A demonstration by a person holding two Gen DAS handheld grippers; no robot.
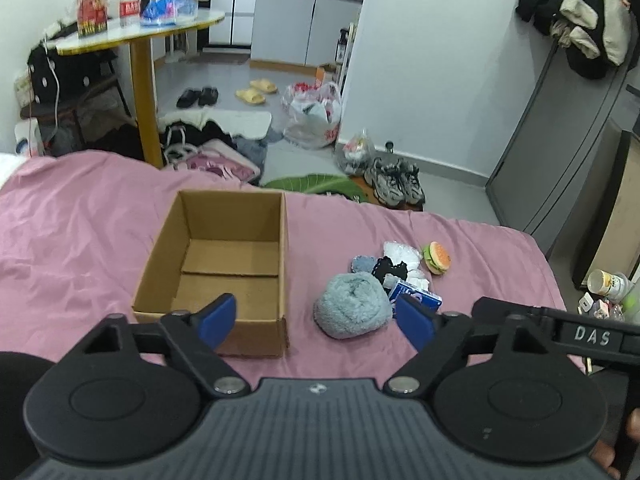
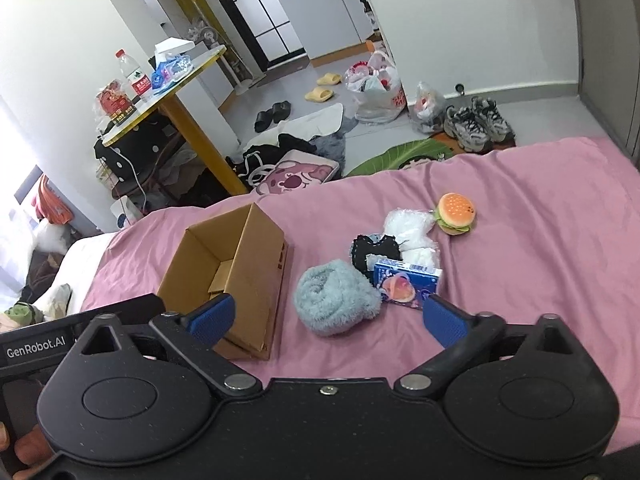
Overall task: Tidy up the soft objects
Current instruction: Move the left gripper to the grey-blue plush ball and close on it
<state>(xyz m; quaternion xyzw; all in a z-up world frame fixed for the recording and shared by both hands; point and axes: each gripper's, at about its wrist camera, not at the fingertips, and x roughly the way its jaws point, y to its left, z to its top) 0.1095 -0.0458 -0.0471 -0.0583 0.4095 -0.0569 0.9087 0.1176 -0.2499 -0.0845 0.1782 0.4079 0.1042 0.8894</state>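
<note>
An empty cardboard box (image 1: 224, 256) (image 2: 236, 268) stands open on the pink bedsheet. To its right lie a rolled fluffy blue-grey towel (image 1: 352, 306) (image 2: 334, 298), a blue tissue pack (image 2: 406, 282) (image 1: 416, 296), a black cloth piece (image 2: 374, 252), white plastic-wrapped items (image 2: 410, 228) and a small burger toy (image 1: 438, 258) (image 2: 456, 208). My left gripper (image 1: 316, 320) is open above the sheet, with the box's near corner and the towel showing between its blue pads. My right gripper (image 2: 328, 316) is open too, the towel lying ahead between its fingers, untouched.
Past the bed's far edge the floor holds clothes, slippers (image 1: 256, 90), plastic bags (image 1: 316, 114) and sneakers (image 1: 396, 182). A yellow-legged table (image 1: 140, 28) with a bottle stands at the left. A grey cabinet (image 1: 560, 140) is on the right.
</note>
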